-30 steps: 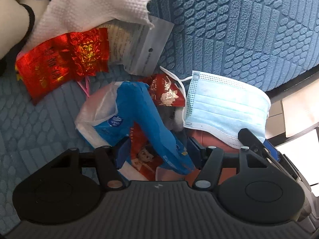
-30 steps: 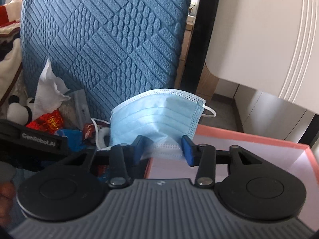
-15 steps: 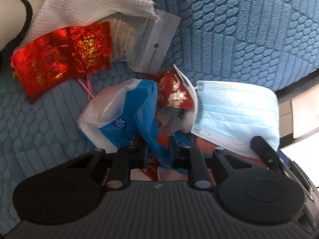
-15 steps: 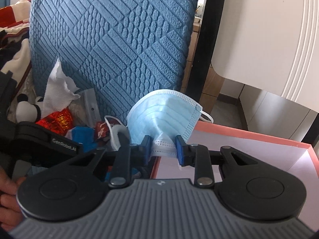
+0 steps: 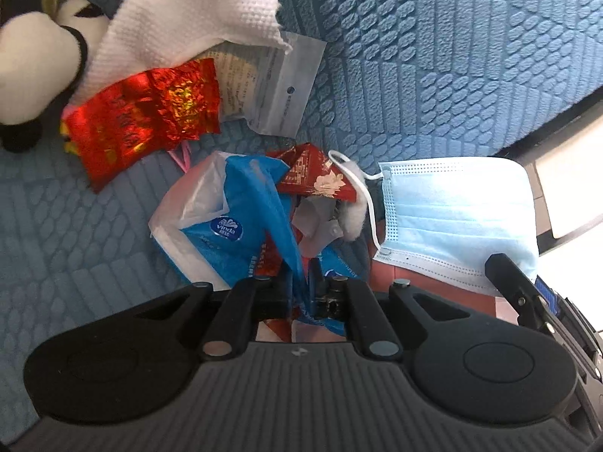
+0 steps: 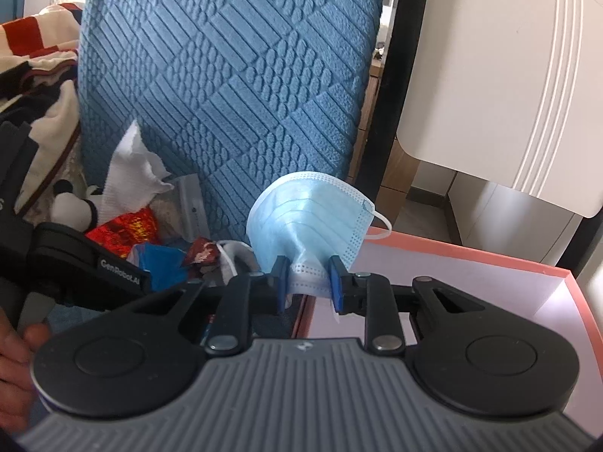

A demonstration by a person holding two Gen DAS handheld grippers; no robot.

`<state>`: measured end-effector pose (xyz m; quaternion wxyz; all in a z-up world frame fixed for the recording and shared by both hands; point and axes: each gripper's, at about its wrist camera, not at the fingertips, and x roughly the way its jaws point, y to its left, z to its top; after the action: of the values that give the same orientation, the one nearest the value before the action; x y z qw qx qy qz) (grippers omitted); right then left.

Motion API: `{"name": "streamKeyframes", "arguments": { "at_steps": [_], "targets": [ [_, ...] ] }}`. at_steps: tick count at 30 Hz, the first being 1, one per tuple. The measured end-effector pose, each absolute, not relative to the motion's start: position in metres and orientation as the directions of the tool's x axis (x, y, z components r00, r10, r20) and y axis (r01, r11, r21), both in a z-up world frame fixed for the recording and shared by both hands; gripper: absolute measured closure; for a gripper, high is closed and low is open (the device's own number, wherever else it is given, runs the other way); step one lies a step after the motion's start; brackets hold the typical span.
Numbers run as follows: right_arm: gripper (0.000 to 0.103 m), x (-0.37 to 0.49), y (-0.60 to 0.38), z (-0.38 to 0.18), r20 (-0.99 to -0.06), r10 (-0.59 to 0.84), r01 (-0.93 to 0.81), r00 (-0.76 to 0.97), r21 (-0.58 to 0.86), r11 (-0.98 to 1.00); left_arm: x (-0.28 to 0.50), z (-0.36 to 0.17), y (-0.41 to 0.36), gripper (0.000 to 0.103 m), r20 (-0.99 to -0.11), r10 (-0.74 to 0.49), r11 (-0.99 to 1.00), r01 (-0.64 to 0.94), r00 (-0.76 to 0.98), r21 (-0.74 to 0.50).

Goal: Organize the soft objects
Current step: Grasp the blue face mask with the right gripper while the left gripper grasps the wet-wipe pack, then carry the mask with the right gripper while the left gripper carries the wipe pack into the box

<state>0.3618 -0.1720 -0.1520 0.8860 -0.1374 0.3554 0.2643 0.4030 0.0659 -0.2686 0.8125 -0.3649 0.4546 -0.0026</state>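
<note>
Two grippers: I see both, one in each hand, and each one has hold of something soft.
Left gripper (image 5: 299,293): its jaws have just been closing and now they are pinched tight together on the blue tissue pack (image 5: 241,233).
Right gripper (image 6: 309,278): its jaws have just been closing too, and they squeeze the bottom edge of the blue face mask (image 6: 312,218), which is bunched up between them.
Blue tissue pack: it is crumpled, with white plastic at one side, and it lies on the blue padded seat (image 5: 433,75) in the middle of the pile.
Blue face mask: in my right view it sticks up from the pads, in front of the blue seat back and just over the edge of the pink box (image 6: 471,252).
Pink box: it is open, pale inside, and it sits right beside the seat.
Pile on the seat: a shiny red packet (image 5: 143,113), a small red packet (image 5: 320,180), a clear zip bag (image 5: 279,94), a white paper towel (image 5: 196,11) and a panda toy (image 5: 34,67) near the far corner.
Hand (image 6: 15,358): I see fingers at the left edge of my right view, holding the other tool.
</note>
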Motion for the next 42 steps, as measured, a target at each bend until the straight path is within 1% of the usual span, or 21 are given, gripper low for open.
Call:
{"name": "streamKeyframes", "arguments": {
  "at_steps": [12,18,24,26,32,42],
  "targets": [
    [0.077,0.319,-0.160,-0.137,-0.677,0.407,-0.594,0.614,-0.057,0.802,0.351,-0.235,0.088,0.096,-0.732,-0.287,0.763,-0.314,0.618,-0.565],
    [0.077,0.304,-0.159,-0.135,-0.688,0.413,-0.594,0.596,-0.032,0.804,0.326,-0.221,0.089,0.097,-0.722,-0.258,0.783,-0.298,0.642,-0.545],
    [0.077,0.282,-0.158,-0.131,-0.698,0.431,-0.603,0.573,-0.003,0.798,0.301,-0.224,0.090,0.098,-0.723,-0.238,0.784,-0.311,0.649,-0.537],
    [0.079,0.273,-0.156,-0.131,-0.700,0.432,-0.612,0.568,-0.008,0.791,0.295,-0.223,0.091,0.098,-0.723,-0.227,0.786,-0.315,0.653,-0.532],
    [0.081,0.249,-0.153,-0.132,-0.725,0.432,-0.635,0.536,-0.008,0.773,0.272,-0.219,0.093,0.098,-0.720,-0.198,0.807,-0.307,0.665,-0.505],
    [0.082,0.220,-0.168,-0.128,-0.751,0.443,-0.620,0.490,0.057,0.782,0.235,-0.212,0.092,0.098,-0.707,-0.176,0.837,-0.275,0.685,-0.474]
  ]
}}
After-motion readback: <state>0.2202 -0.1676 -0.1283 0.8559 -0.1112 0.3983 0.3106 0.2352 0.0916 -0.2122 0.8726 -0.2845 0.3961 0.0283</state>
